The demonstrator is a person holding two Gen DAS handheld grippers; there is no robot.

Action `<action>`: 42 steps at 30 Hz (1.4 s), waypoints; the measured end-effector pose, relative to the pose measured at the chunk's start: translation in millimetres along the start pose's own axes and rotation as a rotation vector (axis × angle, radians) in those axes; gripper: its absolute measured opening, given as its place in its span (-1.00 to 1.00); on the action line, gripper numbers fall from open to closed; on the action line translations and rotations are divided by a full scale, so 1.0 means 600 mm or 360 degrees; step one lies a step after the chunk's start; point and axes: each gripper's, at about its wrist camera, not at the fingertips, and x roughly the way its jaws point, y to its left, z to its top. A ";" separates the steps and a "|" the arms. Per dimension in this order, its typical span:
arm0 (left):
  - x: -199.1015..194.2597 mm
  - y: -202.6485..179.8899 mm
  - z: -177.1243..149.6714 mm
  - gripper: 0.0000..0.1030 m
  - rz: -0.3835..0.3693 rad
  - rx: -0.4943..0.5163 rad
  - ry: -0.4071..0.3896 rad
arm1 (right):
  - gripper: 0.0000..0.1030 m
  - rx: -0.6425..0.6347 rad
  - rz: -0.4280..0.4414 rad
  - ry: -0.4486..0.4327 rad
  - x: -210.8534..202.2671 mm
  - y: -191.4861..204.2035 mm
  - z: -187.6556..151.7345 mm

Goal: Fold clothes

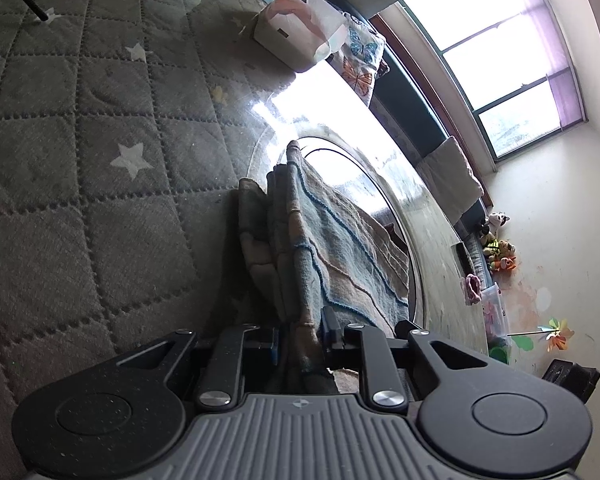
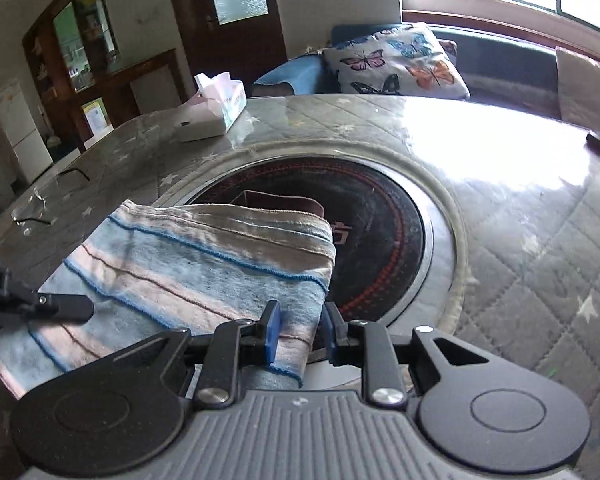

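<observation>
The striped towel (image 2: 204, 264) lies doubled on the table (image 2: 520, 216), overlapping the round hotplate (image 2: 380, 232), with the left gripper (image 1: 300, 336) jaws clamped on one edge and the right gripper (image 2: 300, 332) jaws straddling a corner, evidently to keep the layers aligned.

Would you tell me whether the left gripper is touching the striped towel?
Touching. The left wrist view shows the left gripper with both fingers closed on a bunched edge of the striped towel, no gap either side.
</observation>
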 end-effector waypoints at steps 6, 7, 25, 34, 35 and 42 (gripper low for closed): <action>0.000 -0.005 0.001 -0.60 0.0016 0.0017 0.0000 | -0.67 0.0070 0.0045 -0.0003 0.003 -0.004 -0.002; 0.000 -0.009 0.002 -0.60 0.0028 0.0028 0.0000 | -0.74 0.0084 0.0052 -0.0006 0.003 -0.005 -0.002; 0.107 -0.252 -0.033 -0.64 -0.0077 0.0475 0.0107 | -0.86 0.0140 -0.0188 -0.0293 -0.164 -0.116 0.004; 0.234 -0.383 -0.087 -0.64 -0.0152 0.0667 0.0225 | -0.86 0.0221 -0.0447 -0.0328 -0.231 -0.276 -0.002; 0.247 -0.394 -0.093 -0.64 -0.0158 0.0683 0.0233 | -0.86 0.0236 -0.0467 -0.0327 -0.234 -0.294 -0.003; 0.322 -0.426 -0.129 -0.61 -0.0112 0.0785 0.0316 | -0.86 0.0336 -0.0573 -0.0294 -0.224 -0.386 -0.027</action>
